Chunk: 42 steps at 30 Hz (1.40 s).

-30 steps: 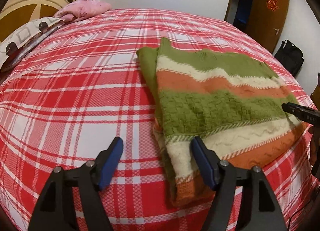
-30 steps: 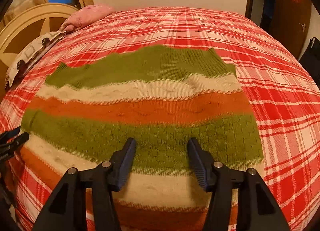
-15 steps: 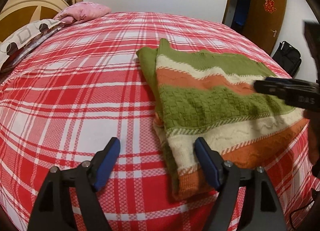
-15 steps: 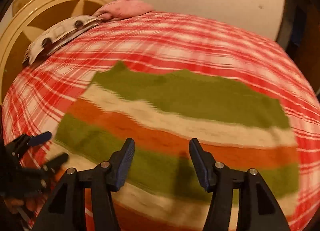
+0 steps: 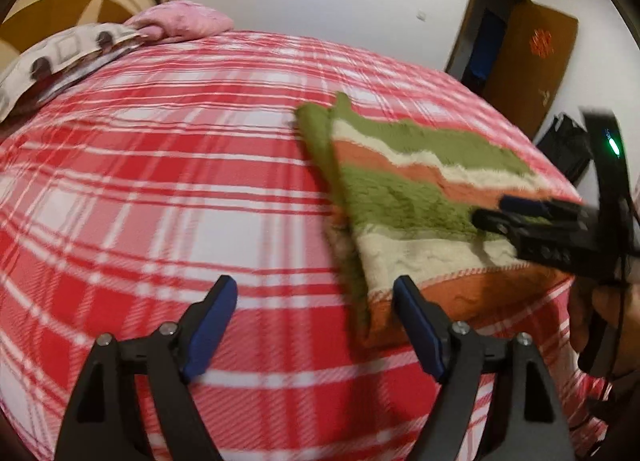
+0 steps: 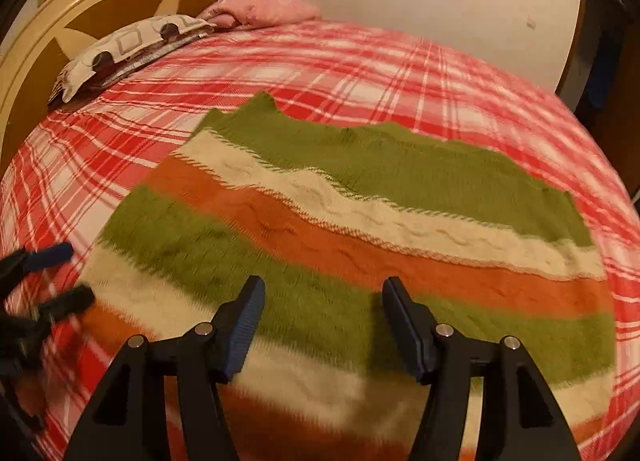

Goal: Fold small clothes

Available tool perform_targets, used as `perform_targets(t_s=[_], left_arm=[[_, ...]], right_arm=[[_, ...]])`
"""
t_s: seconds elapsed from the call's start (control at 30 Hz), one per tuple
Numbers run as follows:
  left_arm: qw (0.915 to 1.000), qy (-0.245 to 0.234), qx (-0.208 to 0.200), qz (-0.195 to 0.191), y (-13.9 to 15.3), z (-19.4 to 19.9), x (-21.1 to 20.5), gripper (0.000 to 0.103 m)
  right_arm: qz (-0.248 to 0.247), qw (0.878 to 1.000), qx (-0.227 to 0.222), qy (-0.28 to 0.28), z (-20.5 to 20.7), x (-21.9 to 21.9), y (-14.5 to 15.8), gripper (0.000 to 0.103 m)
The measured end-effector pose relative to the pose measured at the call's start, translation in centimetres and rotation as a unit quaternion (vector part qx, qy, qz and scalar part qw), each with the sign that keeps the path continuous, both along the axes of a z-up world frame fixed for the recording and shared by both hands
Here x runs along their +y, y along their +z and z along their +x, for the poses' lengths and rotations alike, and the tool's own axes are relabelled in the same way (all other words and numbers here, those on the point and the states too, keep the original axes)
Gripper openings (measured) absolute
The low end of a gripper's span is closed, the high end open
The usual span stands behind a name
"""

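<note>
Blue-padded fingers of the right gripper [image 6: 322, 321] stand wide apart, holding nothing, just above the near green band of the striped sweater [image 6: 360, 229], while the left gripper [image 5: 316, 325], equally spread and empty, hovers over the bed [image 5: 160, 189] at the sweater's near left corner. Knitted in green, cream and orange stripes, the sweater lies folded flat on the red plaid cover, toward the bed's right side. Beyond it a patterned pillow [image 6: 128, 49] and pink cushion [image 6: 264, 11] rest against the curved headboard [image 6: 60, 17].

Both wrist views look low and close across the bed [image 5: 168, 189], sharing the striped sweater [image 6: 360, 229].
</note>
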<state>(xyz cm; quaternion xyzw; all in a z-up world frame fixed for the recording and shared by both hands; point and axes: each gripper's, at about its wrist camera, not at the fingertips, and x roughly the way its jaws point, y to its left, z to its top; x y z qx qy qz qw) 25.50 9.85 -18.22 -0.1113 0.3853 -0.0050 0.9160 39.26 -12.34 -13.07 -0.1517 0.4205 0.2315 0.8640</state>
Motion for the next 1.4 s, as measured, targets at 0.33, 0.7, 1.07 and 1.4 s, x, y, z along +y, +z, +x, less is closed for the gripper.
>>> perform_targets(t_s=[0.33, 0.7, 1.07, 1.4], left_arm=[[0.9980, 0.061, -0.013, 0.005, 1.9, -0.6, 6.3, 0.089], [0.9979, 0.021, 0.003, -0.060, 1.6, 1.1, 8.7, 0.089], [0.9942, -0.041, -0.003, -0.099, 2.0, 4.4, 10.1, 0.089], [0.9828, -0.099, 0.019, -0.155, 1.4, 11.7, 6.4, 0.089]], right_arm=[[-0.037, 0.990, -0.081, 0.114, -8.3, 3.9, 1.1, 0.062], [-0.161, 0.945, -0.211, 0.190, -13.2, 10.7, -2.9, 0.062], [-0.137, 0.947, -0.214, 0.196, -12.4, 11.1, -3.7, 0.027], [-0.124, 0.953, -0.195, 0.195, -11.5, 10.7, -4.4, 0.024]])
